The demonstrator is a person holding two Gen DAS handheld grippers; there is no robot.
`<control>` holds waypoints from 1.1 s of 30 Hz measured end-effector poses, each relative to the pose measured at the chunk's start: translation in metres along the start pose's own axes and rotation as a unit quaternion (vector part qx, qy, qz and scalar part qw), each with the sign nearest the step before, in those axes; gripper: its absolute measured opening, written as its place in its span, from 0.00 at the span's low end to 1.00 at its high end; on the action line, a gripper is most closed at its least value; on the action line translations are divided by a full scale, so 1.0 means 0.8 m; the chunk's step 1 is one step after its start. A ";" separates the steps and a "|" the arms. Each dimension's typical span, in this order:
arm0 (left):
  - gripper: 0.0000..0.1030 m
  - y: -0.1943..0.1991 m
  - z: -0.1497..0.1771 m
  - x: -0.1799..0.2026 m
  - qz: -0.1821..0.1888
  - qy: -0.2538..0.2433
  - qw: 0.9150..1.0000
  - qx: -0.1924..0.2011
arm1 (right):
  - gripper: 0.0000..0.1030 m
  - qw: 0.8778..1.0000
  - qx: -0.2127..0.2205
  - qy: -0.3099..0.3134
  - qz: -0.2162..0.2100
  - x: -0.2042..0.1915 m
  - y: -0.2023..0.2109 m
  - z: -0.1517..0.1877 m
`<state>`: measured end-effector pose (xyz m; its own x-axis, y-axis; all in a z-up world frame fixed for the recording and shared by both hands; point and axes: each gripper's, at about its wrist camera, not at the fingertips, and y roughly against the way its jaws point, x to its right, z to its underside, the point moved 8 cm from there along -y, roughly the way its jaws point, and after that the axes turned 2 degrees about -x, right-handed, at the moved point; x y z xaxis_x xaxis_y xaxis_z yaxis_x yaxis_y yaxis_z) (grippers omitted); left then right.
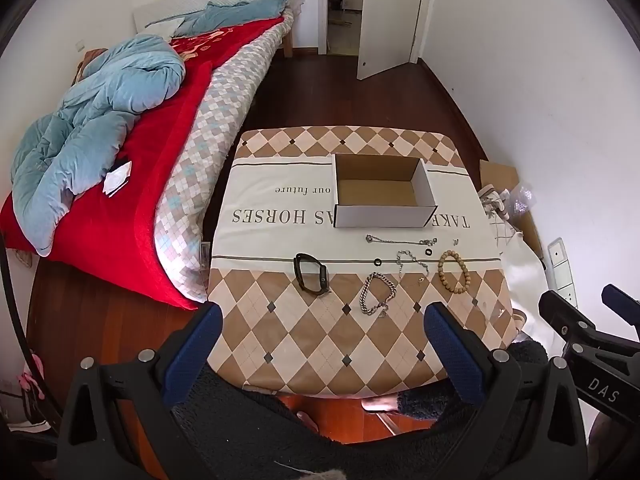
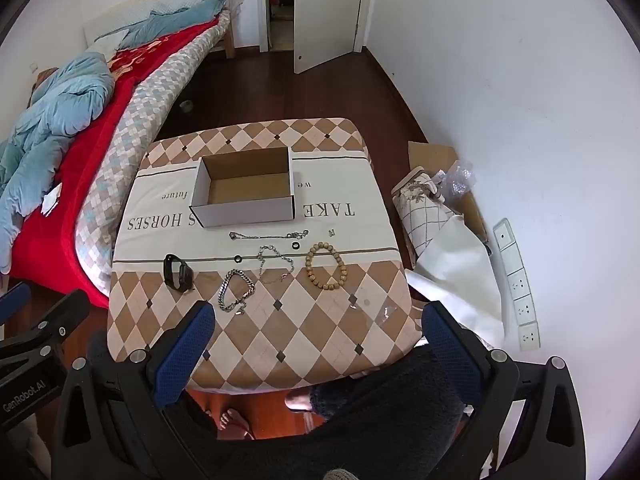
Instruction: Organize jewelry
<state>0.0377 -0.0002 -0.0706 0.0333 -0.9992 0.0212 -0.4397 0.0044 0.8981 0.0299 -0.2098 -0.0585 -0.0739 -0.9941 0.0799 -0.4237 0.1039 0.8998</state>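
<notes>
Both grippers, left [image 1: 322,316] and right [image 2: 318,314], hover with jaws spread; the limp, slippery chain bracelet [image 2: 236,292] likely wants pinching across its links; the bead bracelet [image 2: 326,266] looks stiffer.

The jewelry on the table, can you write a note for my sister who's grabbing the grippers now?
Left gripper: open, holding nothing.
Right gripper: open, holding nothing.
Both hover at the table's near edge.
The box is empty.
In front of it lie the watch, chunky chain bracelet, bead bracelet and thin chain.
Done: nothing yet.
Left: move every piece into the box.

Tablecloth lettering [image 1: 276,216] partly behind box [image 1: 384,216]
</notes>
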 end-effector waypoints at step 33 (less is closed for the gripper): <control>1.00 0.002 0.000 0.003 -0.001 -0.002 1.000 0.000 | 1.00 1.000 -0.004 -0.001 -0.002 0.002 -0.001 0.001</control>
<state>0.0371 -0.0026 -0.0689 0.0314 -0.9993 0.0179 -0.4401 0.0023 0.8980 0.0294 -0.2113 -0.0595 -0.0739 -0.9944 0.0757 -0.4175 0.0998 0.9032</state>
